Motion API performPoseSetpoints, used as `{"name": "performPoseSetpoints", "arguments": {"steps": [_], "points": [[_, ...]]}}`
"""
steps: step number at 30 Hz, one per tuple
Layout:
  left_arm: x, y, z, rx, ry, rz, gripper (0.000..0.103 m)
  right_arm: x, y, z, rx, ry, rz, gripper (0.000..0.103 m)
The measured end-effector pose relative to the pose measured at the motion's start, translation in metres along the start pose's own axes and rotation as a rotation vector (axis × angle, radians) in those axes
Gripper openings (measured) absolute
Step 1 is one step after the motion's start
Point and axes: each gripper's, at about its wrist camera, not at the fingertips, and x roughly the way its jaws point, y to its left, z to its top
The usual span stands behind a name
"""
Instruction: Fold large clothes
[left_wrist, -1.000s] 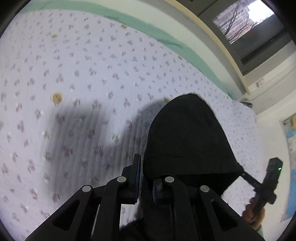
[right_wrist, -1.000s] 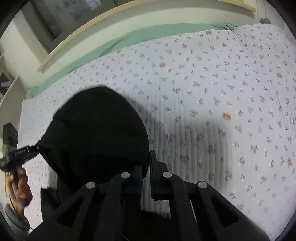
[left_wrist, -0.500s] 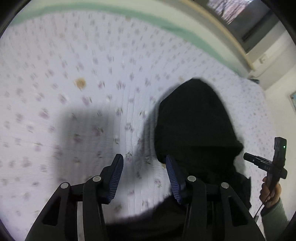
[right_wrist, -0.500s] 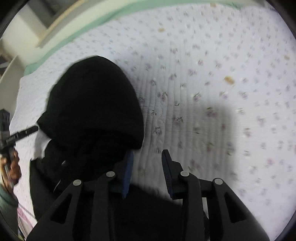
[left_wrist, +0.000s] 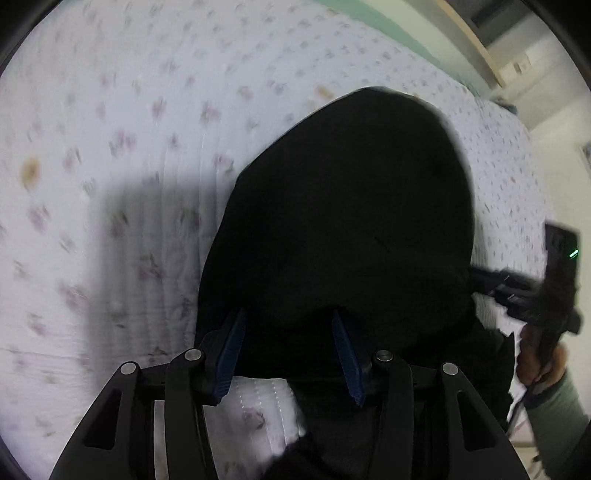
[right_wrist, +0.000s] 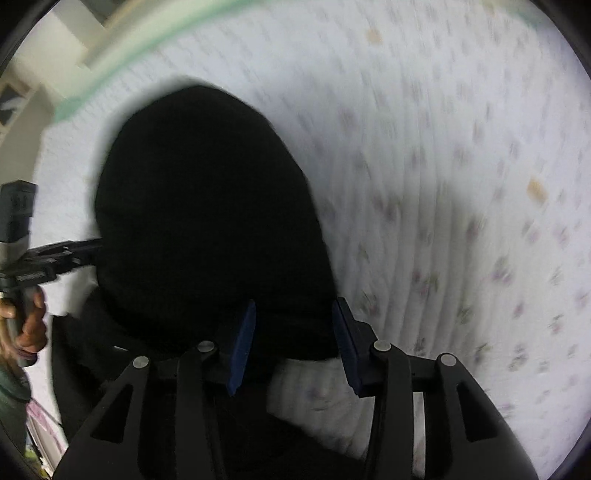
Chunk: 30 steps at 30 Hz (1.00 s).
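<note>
Hoodie (left_wrist: 343, 221) lies dark on the bed (left_wrist: 129, 147); I hold my left hand-held gripper (left_wrist: 288, 350) half-open, right hand-held gripper (right_wrist: 295, 343) opening, both empty, poised above for a regrip.

Garment folds: the black hooded garment (left_wrist: 343, 221) is a flat dark mass; no seam or crease can be told.
Garment lower part: cut off at 6 o'clock behind the finger frames in both views.
Bedcover print: the white quilted bedcover with small floral sprigs (right_wrist: 461, 184) is smeared by blur towards 3 o'clock.
Person: only a green sleeve (left_wrist: 554, 417) shows, cut off at 4 o'clock.
</note>
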Motion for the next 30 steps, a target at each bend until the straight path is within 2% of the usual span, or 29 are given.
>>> {"name": "performPoseSetpoints", "arguments": {"steps": [3,6,9,10,11,13,14,15,17,20,23,25,27,28,29,30], "points": [[-0.006,0.0,0.002,0.012,-0.002,-0.007,0.049,-0.008,-0.015,0.003,0.051,0.005,0.077,0.048],[-0.03,-0.007,0.001,0.093,-0.032,-0.009,0.05,-0.031,-0.013,0.009,-0.002,-0.021,0.067,0.048],[-0.064,-0.011,0.006,0.152,-0.082,-0.066,0.05,-0.059,-0.007,0.024,-0.058,-0.069,0.104,0.05],[-0.077,-0.012,0.01,0.17,-0.106,-0.106,0.05,-0.064,-0.004,0.034,-0.074,-0.081,0.116,0.05],[-0.084,-0.013,0.014,0.179,-0.118,-0.134,0.052,-0.067,-0.002,0.041,-0.086,-0.089,0.119,0.051],[-0.091,-0.01,0.032,0.187,-0.122,-0.172,0.073,-0.065,0.004,0.06,-0.111,-0.098,0.097,0.053],[-0.088,-0.009,0.046,0.18,-0.117,-0.169,0.078,-0.061,0.009,0.072,-0.128,-0.098,0.095,0.058],[-0.083,-0.004,0.06,0.167,-0.104,-0.172,0.079,-0.055,0.013,0.085,-0.137,-0.093,0.099,0.066],[-0.069,0.006,0.078,0.143,-0.069,-0.186,0.079,-0.043,0.013,0.099,-0.132,-0.077,0.121,0.073],[-0.037,0.021,0.101,0.081,0.004,-0.207,0.079,-0.016,0.017,0.116,-0.135,-0.03,0.188,0.073],[-0.002,0.023,0.11,0.033,0.064,-0.271,0.079,0.014,0.023,0.125,-0.142,0.02,0.213,0.073],[0.015,0.028,0.11,0.008,0.112,-0.304,0.079,0.034,0.025,0.131,-0.127,0.066,0.255,0.073],[0.027,0.028,0.106,-0.003,0.121,-0.289,0.079,0.048,0.03,0.132,-0.122,0.106,0.276,0.073],[0.028,0.026,0.102,-0.001,0.113,-0.285,0.078,0.047,0.036,0.129,-0.145,0.089,0.265,0.071],[0.025,0.023,0.099,0.012,0.098,-0.281,0.076,0.045,0.042,0.125,-0.171,0.076,0.283,0.05],[0.02,0.018,0.094,0.044,0.085,-0.275,0.057,0.039,0.048,0.121,-0.192,0.063,0.295,0.026]]}}
